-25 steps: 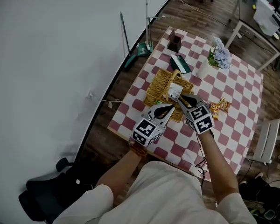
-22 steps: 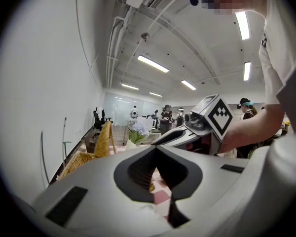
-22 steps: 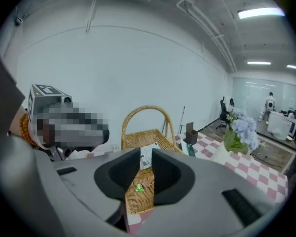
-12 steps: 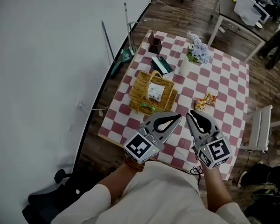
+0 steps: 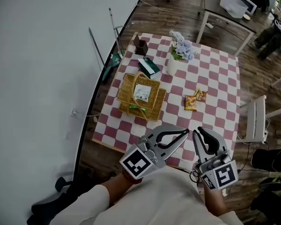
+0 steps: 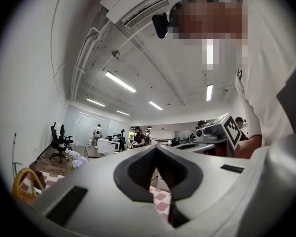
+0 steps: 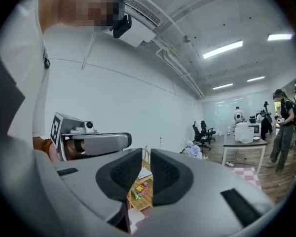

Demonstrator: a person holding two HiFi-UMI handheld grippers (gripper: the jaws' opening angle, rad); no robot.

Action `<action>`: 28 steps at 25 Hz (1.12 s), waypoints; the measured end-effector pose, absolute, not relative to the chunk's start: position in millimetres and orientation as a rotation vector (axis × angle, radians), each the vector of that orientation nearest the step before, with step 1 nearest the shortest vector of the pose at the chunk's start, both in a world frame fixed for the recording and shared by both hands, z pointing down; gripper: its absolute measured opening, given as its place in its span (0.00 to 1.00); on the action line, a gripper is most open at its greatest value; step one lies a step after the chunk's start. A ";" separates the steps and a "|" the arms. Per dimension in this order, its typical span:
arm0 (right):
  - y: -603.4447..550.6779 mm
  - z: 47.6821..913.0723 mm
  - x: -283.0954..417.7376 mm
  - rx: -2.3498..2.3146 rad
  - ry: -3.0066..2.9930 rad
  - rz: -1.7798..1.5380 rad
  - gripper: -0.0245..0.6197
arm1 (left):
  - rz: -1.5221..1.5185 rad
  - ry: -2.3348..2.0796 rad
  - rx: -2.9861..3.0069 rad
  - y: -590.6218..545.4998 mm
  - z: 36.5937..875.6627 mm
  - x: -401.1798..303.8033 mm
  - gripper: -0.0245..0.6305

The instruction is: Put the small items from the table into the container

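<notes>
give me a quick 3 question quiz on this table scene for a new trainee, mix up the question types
1. True or false: the snack packets lie inside the wicker basket.
2. Which tool has its jaws together? A) left tool B) right tool C) neither
3. What pale, flat thing lies in the basket?

Key
1. False: they lie on the checked cloth, to the right of the basket in the head view.
2. A. The right tool's jaws stand a little apart, with nothing between them.
3. A white packet.
</notes>
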State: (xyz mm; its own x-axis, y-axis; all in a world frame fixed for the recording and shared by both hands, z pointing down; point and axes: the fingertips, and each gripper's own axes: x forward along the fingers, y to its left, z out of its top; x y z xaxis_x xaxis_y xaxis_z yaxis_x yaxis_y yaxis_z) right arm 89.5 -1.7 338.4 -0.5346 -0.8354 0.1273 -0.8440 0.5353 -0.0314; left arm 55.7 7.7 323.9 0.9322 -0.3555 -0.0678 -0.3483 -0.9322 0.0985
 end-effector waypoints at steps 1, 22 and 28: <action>0.7 338.8 93.2 1.474 -2.659 0.135 0.14 | -0.126 -0.542 3.001 9.6 323.5 57.1 0.08; -24.1 408.6 117.1 1.485 -2.520 0.251 0.16 | -0.026 -0.555 2.919 -23.4 371.6 73.7 0.08; -54.3 482.1 134.9 1.465 -2.365 0.293 0.16 | 0.095 -0.543 2.972 -57.1 443.2 91.7 0.08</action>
State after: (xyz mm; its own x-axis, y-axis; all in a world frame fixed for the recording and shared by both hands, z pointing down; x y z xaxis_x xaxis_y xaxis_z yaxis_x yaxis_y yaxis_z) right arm 134.9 -54.3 482.1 -0.4089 -0.8243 0.3916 -0.8949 0.4461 0.0047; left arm 91.7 -57.1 443.2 0.9338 -0.3480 0.0829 -0.3555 -0.9287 0.1054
